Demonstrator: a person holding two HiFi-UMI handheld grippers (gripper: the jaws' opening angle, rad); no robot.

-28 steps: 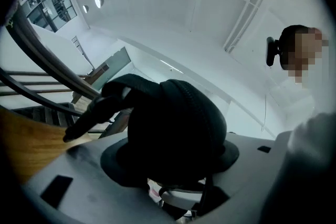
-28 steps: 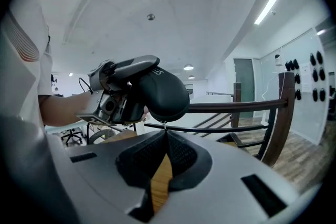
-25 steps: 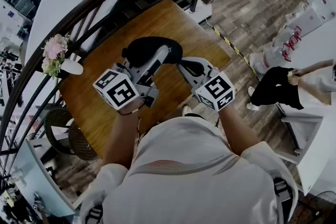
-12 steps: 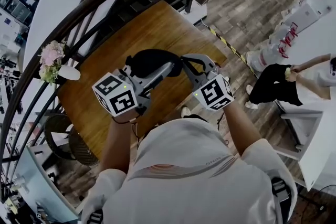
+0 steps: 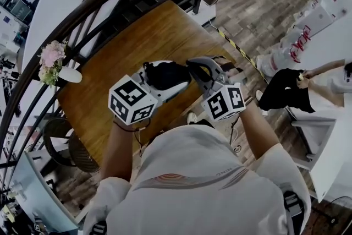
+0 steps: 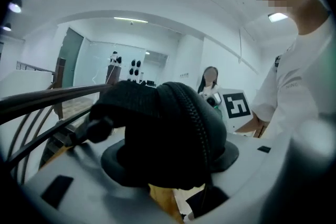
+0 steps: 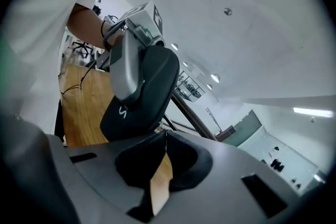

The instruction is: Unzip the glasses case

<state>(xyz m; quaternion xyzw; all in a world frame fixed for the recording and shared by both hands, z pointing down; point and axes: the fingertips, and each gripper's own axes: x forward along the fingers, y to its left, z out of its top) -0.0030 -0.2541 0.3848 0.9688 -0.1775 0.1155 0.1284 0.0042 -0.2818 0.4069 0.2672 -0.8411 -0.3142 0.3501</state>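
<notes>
**Head view.** My left gripper is clamped on the glasses case, with one jaw on each broad face. The case is carried above the wooden table, just in front of my chest. My right gripper meets the case at its right-hand end, and both marker cubes face up towards me. From here I cannot see any parting of the case's two halves, so I judge the unzipping as barely begun, if at all.

**Left gripper view.** The case fills the space between my wide-set jaws and both pads press on it. The zipper runs as a ribbed line up and over the dark shell, closed along the whole visible stretch. The slider does not show in this view.

**Right gripper view.** My right jaws are closed together, tip against tip. The case hangs just beyond them, with the grey left jaw lying across its face. I cannot tell whether a thin pull tab is pinched between the tips, as nothing shows there.

**Doing the step well.**
- Keep the left grip firm and steady, off the zipper line, so the teeth are free to part.
- The right tips need the pull itself, not the fabric.
- Draw along the track and follow its curve round the end, rather than tugging away from the shell, which I expect would jam the slider or twist the case out of the left pads.
</notes>
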